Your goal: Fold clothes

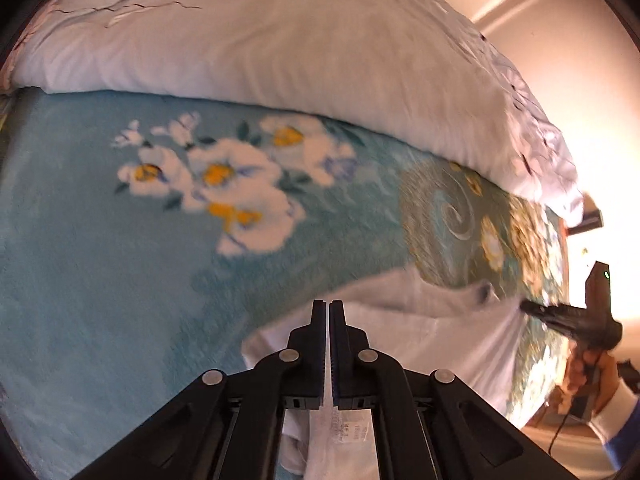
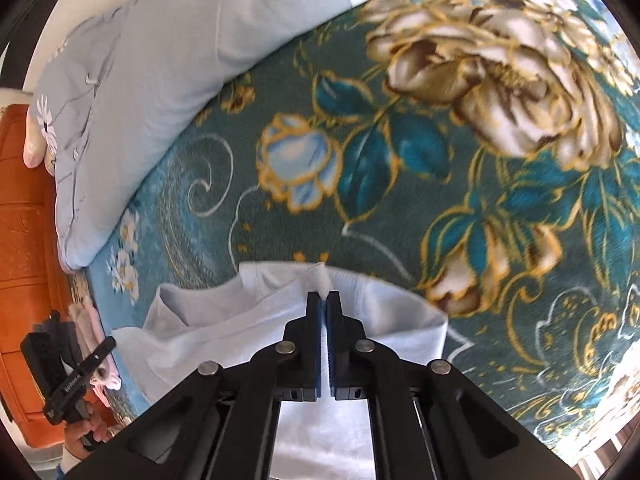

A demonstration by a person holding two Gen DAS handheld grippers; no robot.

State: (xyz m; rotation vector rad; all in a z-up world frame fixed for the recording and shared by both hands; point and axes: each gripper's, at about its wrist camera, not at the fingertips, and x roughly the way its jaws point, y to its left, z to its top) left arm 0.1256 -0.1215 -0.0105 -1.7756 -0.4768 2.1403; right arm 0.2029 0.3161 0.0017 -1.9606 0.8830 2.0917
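Left wrist view: the left gripper [image 1: 328, 304] is seen closed, its jaws pinched on a fold of the white garment [image 1: 420, 328], with cloth and a small printed label showing between the fingers lower down. The garment is spread on the floral blanket [image 1: 100, 280], on the side away from the white quilt [image 1: 280, 40], which is heaped along the blanket's far edge. A cluster of white and yellow flowers is printed on the blanket between garment and quilt. At the garment's right edge the right gripper [image 1: 530, 307] is seen, its tip touching the cloth; whether it is closed cannot be told from this view. The hand [image 1: 588, 376] behind it is partly seen, with a white and blue sleeve [image 1: 616, 420].

Right wrist view: the right gripper [image 2: 323, 298] is closed on a raised pinch of the garment [image 2: 224, 320], near its ribbed neckline. The garment is laid on the blanket [image 2: 400, 220], below a printed blue rosebud. The quilt [image 2: 140, 80] is seen at the blanket's upper left. The left gripper [image 2: 108, 342] is visible at the garment's left edge, held by a hand [image 2: 80, 436]. An orange-brown wooden surface [image 2: 24, 240] is noted beyond the blanket's left edge.
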